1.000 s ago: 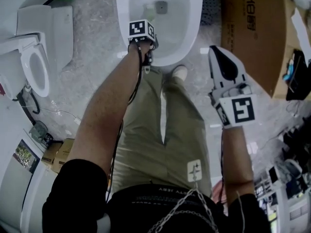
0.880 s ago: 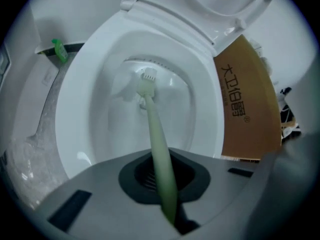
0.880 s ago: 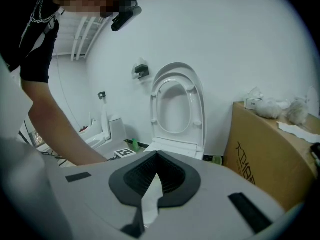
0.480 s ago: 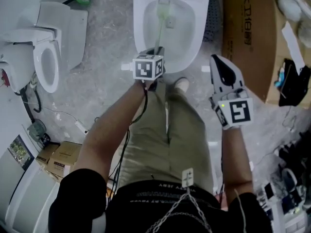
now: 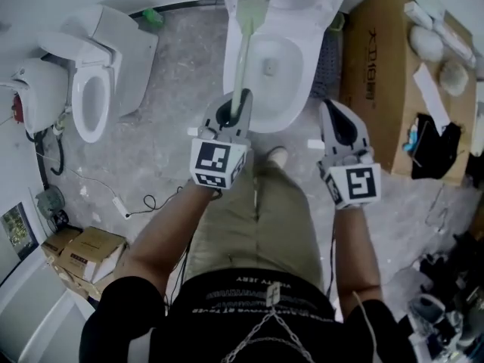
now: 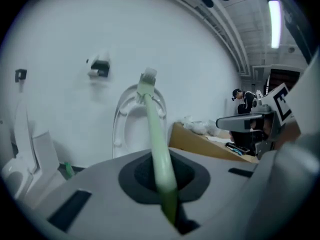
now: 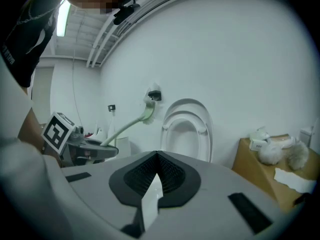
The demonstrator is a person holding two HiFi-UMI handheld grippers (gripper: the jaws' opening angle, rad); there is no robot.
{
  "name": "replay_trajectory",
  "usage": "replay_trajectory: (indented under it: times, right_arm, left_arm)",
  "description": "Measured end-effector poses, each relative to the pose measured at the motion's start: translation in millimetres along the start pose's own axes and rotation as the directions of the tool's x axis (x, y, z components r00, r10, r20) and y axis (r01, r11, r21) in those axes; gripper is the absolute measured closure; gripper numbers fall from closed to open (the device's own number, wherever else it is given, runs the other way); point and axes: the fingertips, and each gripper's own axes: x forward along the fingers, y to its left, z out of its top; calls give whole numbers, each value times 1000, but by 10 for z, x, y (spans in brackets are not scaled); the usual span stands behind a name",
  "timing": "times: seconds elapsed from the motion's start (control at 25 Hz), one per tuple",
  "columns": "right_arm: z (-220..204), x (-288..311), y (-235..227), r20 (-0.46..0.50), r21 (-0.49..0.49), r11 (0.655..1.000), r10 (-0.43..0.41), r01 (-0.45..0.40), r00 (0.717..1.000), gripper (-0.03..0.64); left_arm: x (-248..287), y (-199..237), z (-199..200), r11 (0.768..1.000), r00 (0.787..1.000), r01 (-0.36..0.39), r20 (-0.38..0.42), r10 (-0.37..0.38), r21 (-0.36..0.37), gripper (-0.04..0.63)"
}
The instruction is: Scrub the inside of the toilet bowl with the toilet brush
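Jaws of the left gripper point(image 5: 229, 114) clamp the green toilet brush point(image 5: 243, 51), its head above the toilet bowl's point(image 5: 301, 74) far end; right gripper point(image 5: 342, 127) hovers closed.

The pale green plastic toilet brush point(image 5: 243, 59) is hanging clear of the white ceramic toilet bowl point(image 5: 301, 66). Its long handle is slanting up over the bowl's near rim, and the bristly head is sitting up by the raised seat behind the bowl. The left gripper point(image 5: 236, 103) is clamping its low end.
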Motion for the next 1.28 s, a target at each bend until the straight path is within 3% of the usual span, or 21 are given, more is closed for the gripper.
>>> replay_trajectory:
  times: [0.16, 0.32, 0.76, 1.28]
  right_arm:
    - [453, -126, 97, 65, -31, 999, 13, -11, 998, 626]
    - [805, -235, 136, 97, -58, 998, 7, -2, 995, 626]
    - [1871, -694, 323, 184, -118, 993, 21, 1, 983, 626]
    - [2380, -1193, 717, 226, -162, 987, 57, -20, 973, 626]
  left_arm:
    - [-409, 7, 793, 997, 984, -60, 174, 50, 51, 594]
    - [-764, 23, 1325, 991, 963, -106, 257, 81, 84, 594]
    - [-1548, -173, 2250, 986, 951, -93, 307, 46, 138, 594]
    - [-2270, -342, 2835, 980, 928, -120, 368, 53, 161, 594]
